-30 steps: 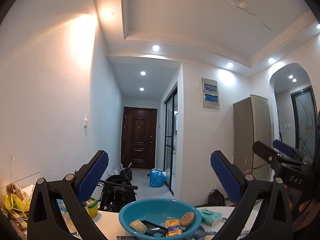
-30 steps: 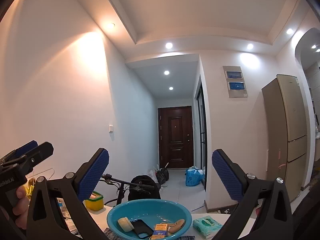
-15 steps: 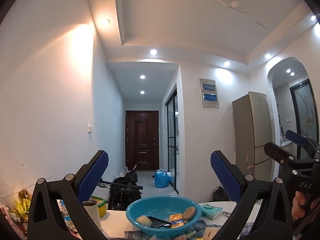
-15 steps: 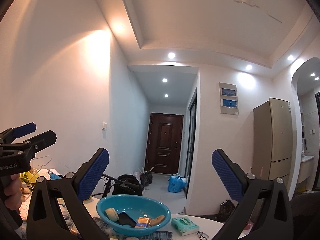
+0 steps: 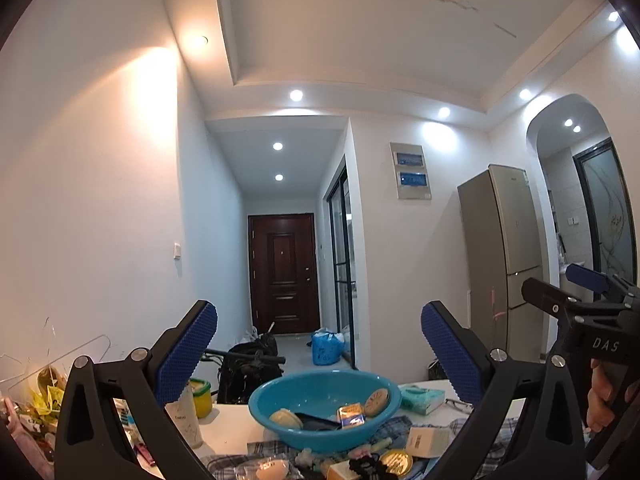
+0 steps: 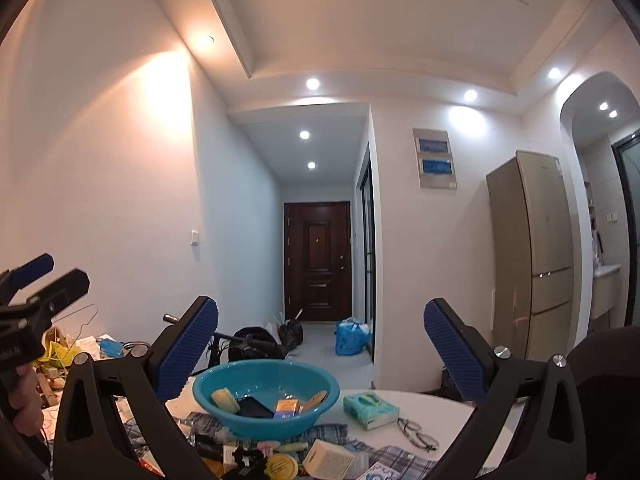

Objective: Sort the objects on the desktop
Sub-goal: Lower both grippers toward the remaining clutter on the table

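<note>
Both sets of fingers spread wide and empty: left gripper (image 5: 319, 350) and right gripper (image 6: 321, 347) raised above the worktop (image 6: 436, 412), pointing toward the teal basin (image 6: 266, 396). In front of the basin, a loose pile on a checked cloth (image 6: 332, 432): small white box (image 6: 328, 459), yellow round tin (image 6: 282, 467). Box probably light and stiff, best taken across its two flat sides; long axis lying slantwise to the basin. Tin likely smooth, maybe slippery; grip at the rim. Right of the basin, glasses (image 6: 416, 434), fragile.
</note>
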Demonstrator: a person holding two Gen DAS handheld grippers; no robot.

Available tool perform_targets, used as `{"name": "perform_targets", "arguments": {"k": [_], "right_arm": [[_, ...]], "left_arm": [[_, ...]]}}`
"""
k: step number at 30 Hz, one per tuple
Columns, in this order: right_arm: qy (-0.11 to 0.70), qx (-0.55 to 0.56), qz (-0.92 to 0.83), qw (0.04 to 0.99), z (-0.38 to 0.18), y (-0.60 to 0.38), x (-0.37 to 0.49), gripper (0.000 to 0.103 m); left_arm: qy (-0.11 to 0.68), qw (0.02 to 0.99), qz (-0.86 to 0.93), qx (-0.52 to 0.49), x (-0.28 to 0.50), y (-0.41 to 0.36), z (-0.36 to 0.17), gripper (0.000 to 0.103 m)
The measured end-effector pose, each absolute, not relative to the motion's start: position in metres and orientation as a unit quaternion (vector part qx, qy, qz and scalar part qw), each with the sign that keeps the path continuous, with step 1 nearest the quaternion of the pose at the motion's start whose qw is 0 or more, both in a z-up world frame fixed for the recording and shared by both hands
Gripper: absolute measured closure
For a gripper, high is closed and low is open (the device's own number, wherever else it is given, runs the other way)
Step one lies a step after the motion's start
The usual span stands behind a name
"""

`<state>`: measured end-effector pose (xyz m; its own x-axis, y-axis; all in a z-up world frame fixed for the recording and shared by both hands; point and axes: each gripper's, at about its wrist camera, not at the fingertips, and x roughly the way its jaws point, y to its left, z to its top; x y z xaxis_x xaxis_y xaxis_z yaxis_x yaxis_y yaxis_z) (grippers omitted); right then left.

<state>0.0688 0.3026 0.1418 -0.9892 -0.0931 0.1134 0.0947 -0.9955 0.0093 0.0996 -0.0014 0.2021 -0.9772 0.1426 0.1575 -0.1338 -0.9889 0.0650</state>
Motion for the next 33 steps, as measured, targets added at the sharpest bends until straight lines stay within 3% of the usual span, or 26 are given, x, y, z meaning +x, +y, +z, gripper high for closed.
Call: {"name": "perform_targets", "arguments": {"k": [6, 16, 23, 33], "right_arm": [[-0.006, -0.019, -0.998, 0.053, 0.114, 0.3, 0.055, 0.0], [-0.001, 0.014, -0.999, 0.05, 0.071, 0.293, 0.044, 0.0], [-0.001, 0.06, -0.997, 0.047, 0.034, 0.293, 0.026, 0.0], [-0.044, 0.138, -0.988, 0.052, -0.019, 0.3, 0.002, 0.0]], "left_arm": [[0.054, 0.083, 0.994, 0.054, 0.084, 0.011, 0.173, 0.0], [-0.007, 0.092, 0.995, -0.021, 0.052, 0.003, 0.119, 0.0], [0.052, 0.058, 0.997, -0.019, 0.054, 0.021, 0.077, 0.0], [0.024, 0.045, 0.995, -0.081, 0.038, 0.018, 0.03, 0.0]]}}
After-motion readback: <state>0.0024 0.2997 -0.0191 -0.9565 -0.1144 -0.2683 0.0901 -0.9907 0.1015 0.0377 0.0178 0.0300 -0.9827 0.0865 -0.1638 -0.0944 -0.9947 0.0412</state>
